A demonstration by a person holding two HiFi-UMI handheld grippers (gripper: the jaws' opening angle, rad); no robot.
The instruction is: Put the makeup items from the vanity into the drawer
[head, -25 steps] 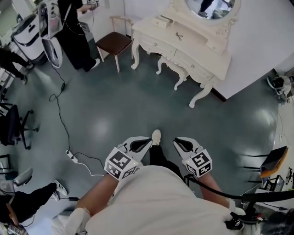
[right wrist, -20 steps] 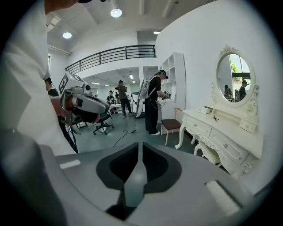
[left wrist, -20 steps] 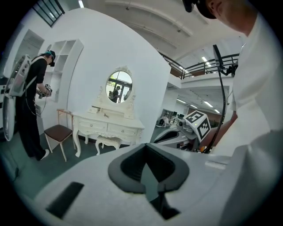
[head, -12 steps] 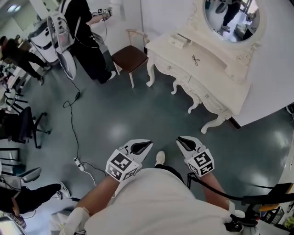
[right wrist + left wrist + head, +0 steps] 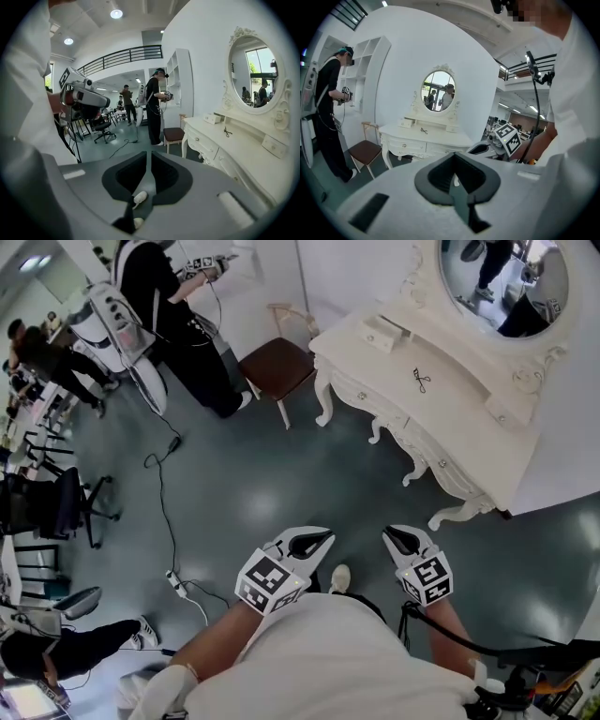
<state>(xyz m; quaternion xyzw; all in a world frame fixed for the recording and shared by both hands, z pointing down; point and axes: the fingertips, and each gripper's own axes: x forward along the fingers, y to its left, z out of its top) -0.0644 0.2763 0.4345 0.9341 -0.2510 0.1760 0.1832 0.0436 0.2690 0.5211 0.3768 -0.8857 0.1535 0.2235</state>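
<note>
The white vanity (image 5: 450, 399) stands ahead to the right, under an oval mirror (image 5: 502, 282). On its top lie a small black scissor-like item (image 5: 421, 381) and a small white box (image 5: 382, 332); its drawers (image 5: 370, 395) look closed. Both grippers hang in front of my body, well short of the vanity. My left gripper (image 5: 319, 535) is shut with nothing in it, its pads meeting (image 5: 455, 157). My right gripper (image 5: 398, 535) shows a thin slit between its pads (image 5: 150, 154), and nothing lies in that slit. The vanity (image 5: 234, 145) fills the right of the right gripper view.
A brown-seated chair (image 5: 277, 367) stands left of the vanity. A person in black (image 5: 178, 315) stands beyond it beside white equipment. A cable with a power strip (image 5: 175, 579) crosses the floor at my left, and an office chair (image 5: 56, 507) stands farther left.
The vanity has come closer and swung toward the right of the head view. Both grippers have been carried forward with me, and their jaws look unchanged.
</note>
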